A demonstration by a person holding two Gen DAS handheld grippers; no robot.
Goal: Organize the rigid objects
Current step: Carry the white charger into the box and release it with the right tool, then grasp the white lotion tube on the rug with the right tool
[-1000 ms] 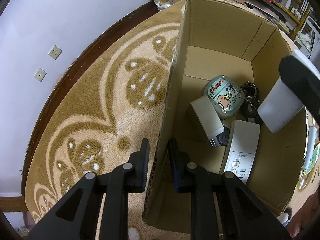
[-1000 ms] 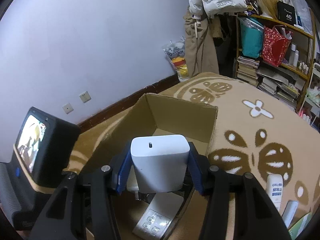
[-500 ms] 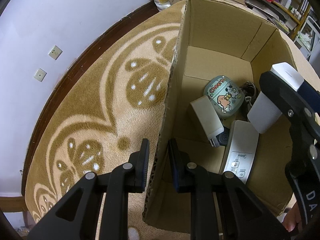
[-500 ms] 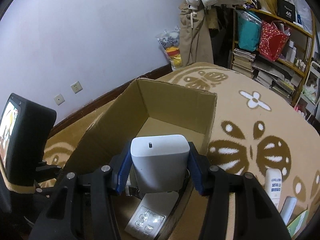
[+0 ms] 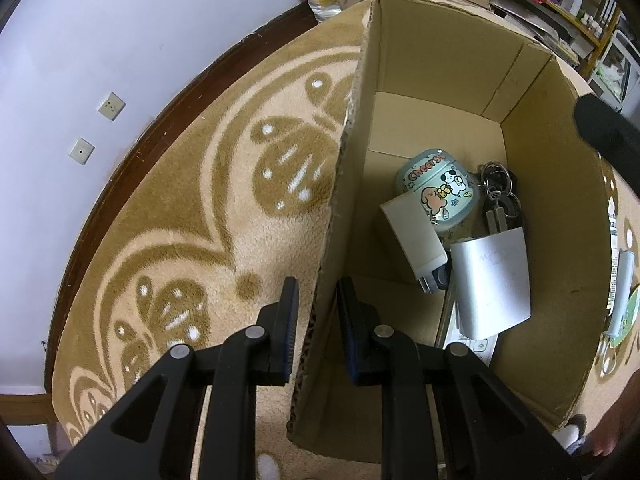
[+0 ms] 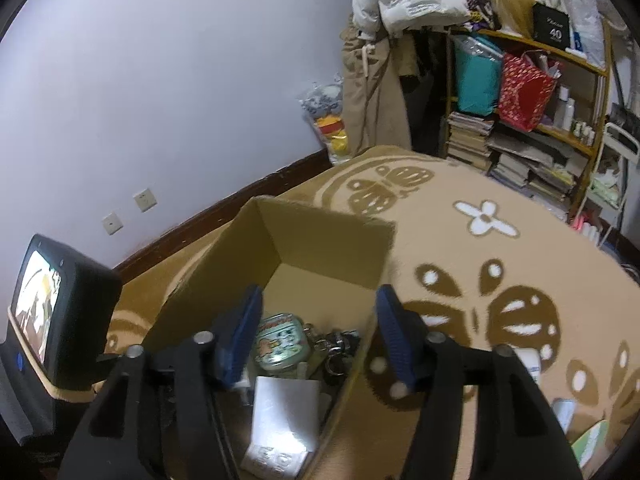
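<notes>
An open cardboard box (image 5: 436, 52) stands on the patterned rug. My left gripper (image 5: 318, 308) is shut on the box's left wall. Inside lie a white boxy device (image 5: 492, 280), just dropped, on a white remote (image 5: 476, 346), a white charger (image 5: 412, 236), a green cartoon case (image 5: 438, 190) and a bunch of keys (image 5: 498, 196). My right gripper (image 6: 320, 336) is open and empty above the box (image 6: 320, 236). The white device (image 6: 286, 400) lies below it, beside the green case (image 6: 280, 342).
More items lie on the rug to the right of the box: a white remote (image 6: 528, 360) and a green object (image 6: 592, 442). A cluttered shelf (image 6: 532, 120) with books and bags stands at the back right. The wall with sockets (image 5: 110, 106) runs along the left.
My right gripper opened and let go of the white device, which dropped into the box onto the remote. The gripper has pulled back up. The left gripper has not moved.
</notes>
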